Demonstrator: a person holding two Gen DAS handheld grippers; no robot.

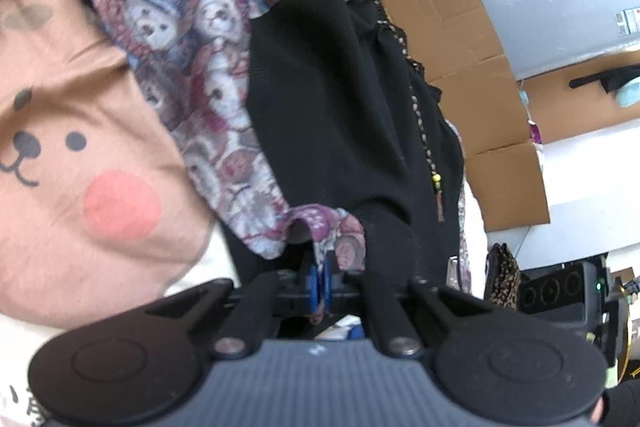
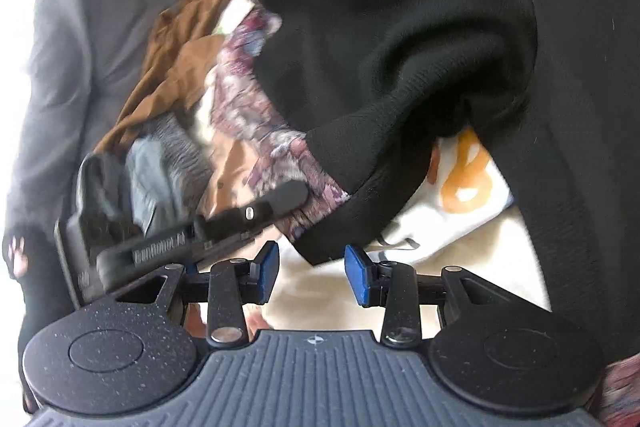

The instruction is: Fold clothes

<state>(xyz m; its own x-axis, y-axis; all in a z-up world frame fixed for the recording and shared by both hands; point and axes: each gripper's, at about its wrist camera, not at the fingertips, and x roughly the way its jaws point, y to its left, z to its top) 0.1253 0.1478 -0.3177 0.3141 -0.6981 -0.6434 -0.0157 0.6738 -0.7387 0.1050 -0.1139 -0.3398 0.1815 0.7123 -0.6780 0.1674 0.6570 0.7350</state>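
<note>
One garment fills both views: a black knit top [image 1: 328, 99] with a teddy-bear print panel [image 1: 192, 39], draped over a bear-face sheet [image 1: 60, 147], its long axis running away from the left wrist camera toward the cardboard [image 1: 460, 39]. It looks soft, limp and light, likely to sag and slide, so hems and corners seem the best holds. A beaded cord [image 1: 420, 123] trails along its far edge. The left tool [image 1: 320, 285] is clenched on a printed hem fold. The right tool [image 2: 311, 269] stands parted and empty, just below the black hem [image 2: 360, 195]
</note>
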